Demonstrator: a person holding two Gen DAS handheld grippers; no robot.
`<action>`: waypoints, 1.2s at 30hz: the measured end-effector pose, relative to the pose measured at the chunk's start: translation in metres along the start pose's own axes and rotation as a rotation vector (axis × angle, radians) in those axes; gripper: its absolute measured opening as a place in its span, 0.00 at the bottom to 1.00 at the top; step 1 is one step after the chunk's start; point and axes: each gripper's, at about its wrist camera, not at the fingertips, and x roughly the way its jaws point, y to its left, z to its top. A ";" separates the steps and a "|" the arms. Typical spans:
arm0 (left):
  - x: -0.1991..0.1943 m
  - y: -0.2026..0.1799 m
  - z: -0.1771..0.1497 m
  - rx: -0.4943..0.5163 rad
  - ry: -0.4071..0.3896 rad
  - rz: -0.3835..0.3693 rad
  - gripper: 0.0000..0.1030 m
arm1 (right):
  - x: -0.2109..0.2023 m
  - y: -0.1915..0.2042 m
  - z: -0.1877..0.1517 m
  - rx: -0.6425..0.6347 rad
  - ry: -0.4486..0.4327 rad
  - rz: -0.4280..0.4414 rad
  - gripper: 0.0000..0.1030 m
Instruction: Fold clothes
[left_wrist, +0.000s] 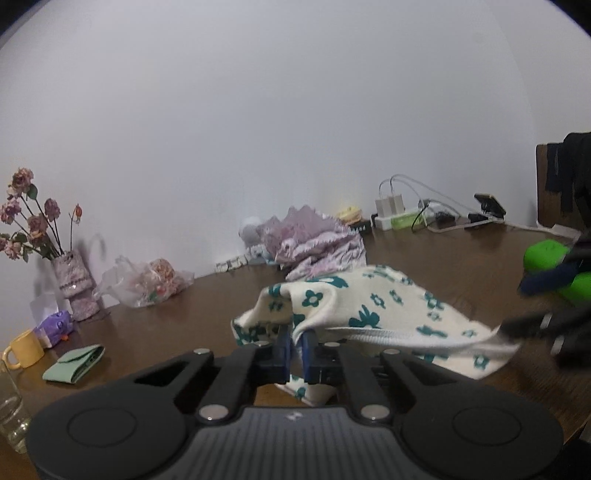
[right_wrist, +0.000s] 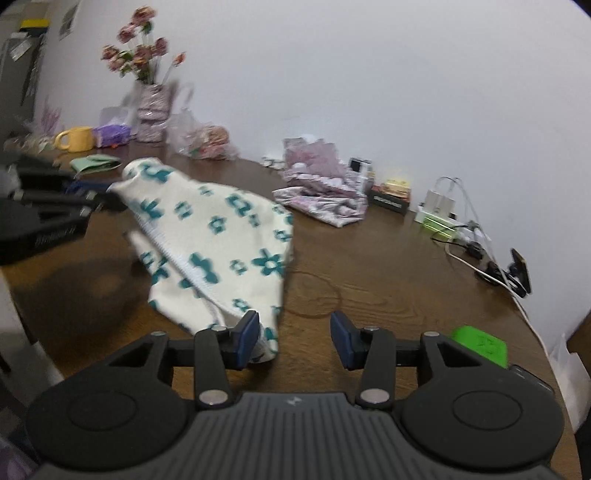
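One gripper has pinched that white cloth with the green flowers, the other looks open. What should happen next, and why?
Probably close the right gripper on the near edge of the white cloth with green flowers. The left gripper is already shut on one corner, while the right one stands open with the cloth only beside its left finger, so it grips nothing.

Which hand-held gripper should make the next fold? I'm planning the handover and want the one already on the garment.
Left. The left hand-held gripper is shut on the floral garment's edge, lifting it off the table. The right hand-held gripper is open, its pads not pressing the cloth.
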 end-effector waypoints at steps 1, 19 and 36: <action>-0.002 0.000 0.001 0.000 -0.004 -0.004 0.05 | 0.002 0.005 0.001 -0.012 0.001 0.014 0.42; -0.059 0.057 0.092 -0.198 -0.306 -0.074 0.00 | -0.045 -0.018 0.066 0.034 -0.212 -0.071 0.01; -0.155 0.112 0.217 -0.257 -0.572 -0.354 0.57 | -0.219 -0.025 0.298 -0.351 -0.621 -0.158 0.01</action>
